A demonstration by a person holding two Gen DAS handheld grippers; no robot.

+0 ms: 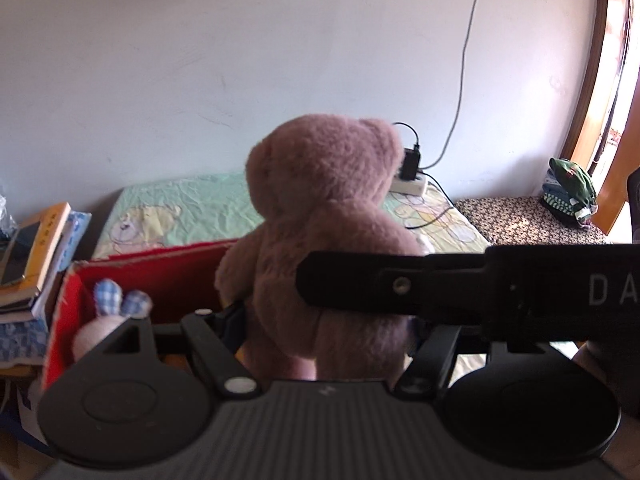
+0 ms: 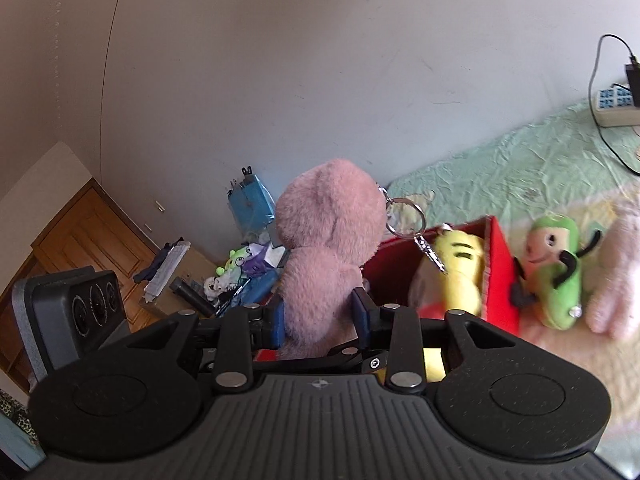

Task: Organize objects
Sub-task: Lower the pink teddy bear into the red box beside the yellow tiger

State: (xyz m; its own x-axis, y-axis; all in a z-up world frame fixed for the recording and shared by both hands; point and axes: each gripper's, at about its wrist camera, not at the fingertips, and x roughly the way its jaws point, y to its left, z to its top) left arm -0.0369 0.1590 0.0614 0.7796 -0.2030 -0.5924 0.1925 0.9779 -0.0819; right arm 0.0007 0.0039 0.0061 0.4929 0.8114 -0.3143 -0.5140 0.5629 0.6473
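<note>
In the left wrist view my left gripper (image 1: 320, 320) is shut on a brown teddy bear (image 1: 320, 208), held upright with its back to the camera. Behind it to the left is an open red box (image 1: 168, 276) holding a plush bunny (image 1: 116, 312) with blue checked ears. A black bar of the other gripper (image 1: 460, 288) crosses in front of the bear from the right. In the right wrist view my right gripper (image 2: 320, 314) is shut on a pink plush (image 2: 328, 240) with a keyring (image 2: 406, 216). The red box (image 2: 498, 276) there holds a yellow plush (image 2: 460, 276).
The box stands on a bed with a green sheet (image 1: 192, 204). A green plush (image 2: 556, 272) and a pale pink one (image 2: 616, 280) lie right of it. A power strip (image 1: 408, 184) sits by the wall, stacked books (image 1: 36, 252) left, folded clothes (image 1: 570, 192) right.
</note>
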